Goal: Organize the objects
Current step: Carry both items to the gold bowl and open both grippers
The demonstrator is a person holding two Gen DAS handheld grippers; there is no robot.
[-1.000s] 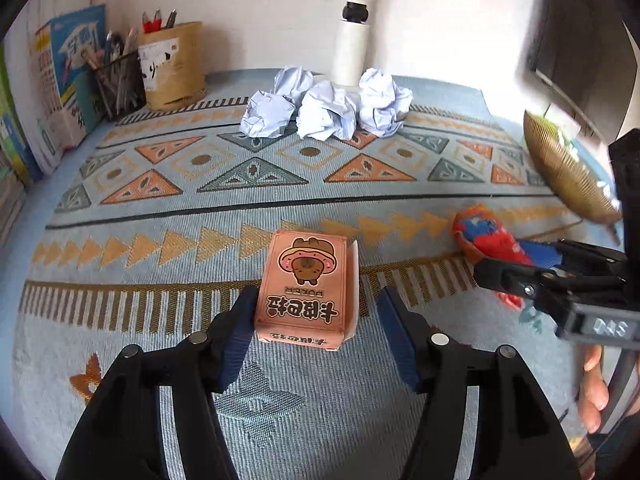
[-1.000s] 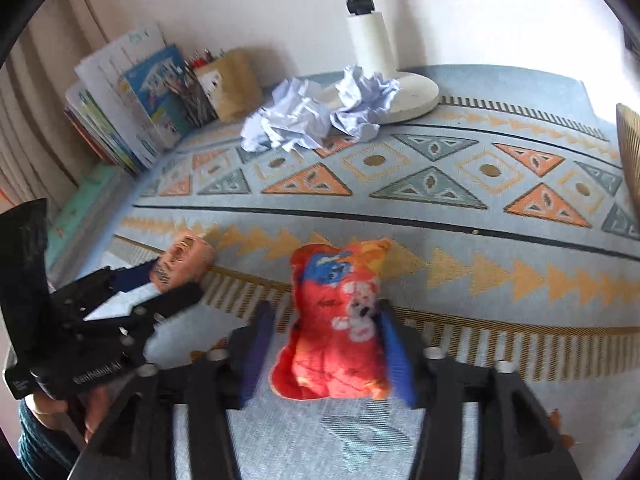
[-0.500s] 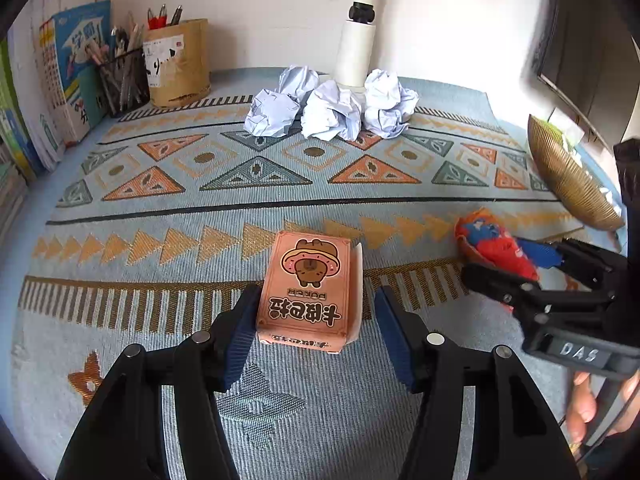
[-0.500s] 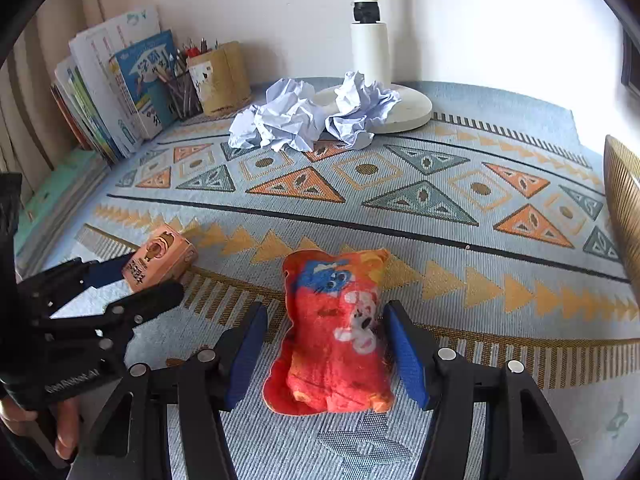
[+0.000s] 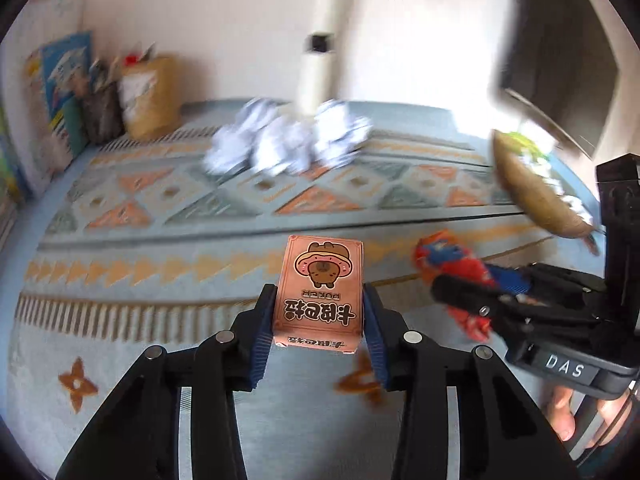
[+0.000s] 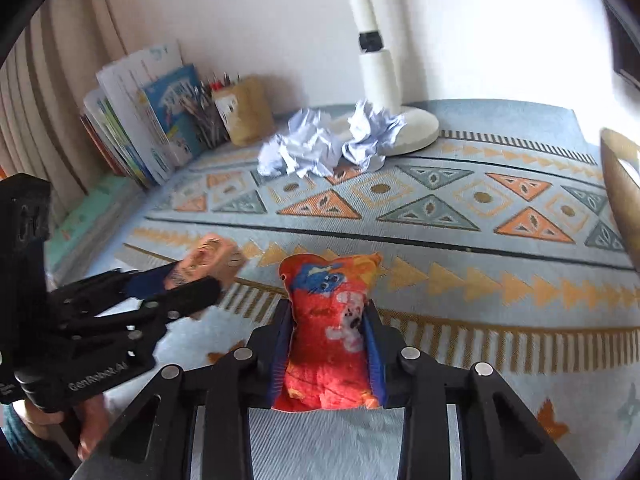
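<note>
A pink card box [image 5: 320,280] with a cartoon bear sits between the blue pads of my left gripper [image 5: 319,296]; the jaws are closing and both pads press its sides, holding it just above the patterned mat [image 5: 160,240]. My right gripper [image 6: 327,308] is shut on a red and orange snack pouch [image 6: 328,280], squeezed narrow between the pads. In the right wrist view the left gripper [image 6: 196,276] shows at the left with the box [image 6: 212,252]. In the left wrist view the right gripper [image 5: 464,280] shows at the right with the pouch [image 5: 440,252].
Several crumpled paper balls [image 6: 320,148] lie at the back by a white lamp base [image 6: 412,132]. A pen holder [image 6: 244,112] and upright books [image 6: 140,112] stand back left. A woven basket [image 5: 532,196] sits at the right edge.
Both grippers went from open around their objects to pressing on them. Box and pouch have both come up off the mat, and both views have tilted up slightly.
</note>
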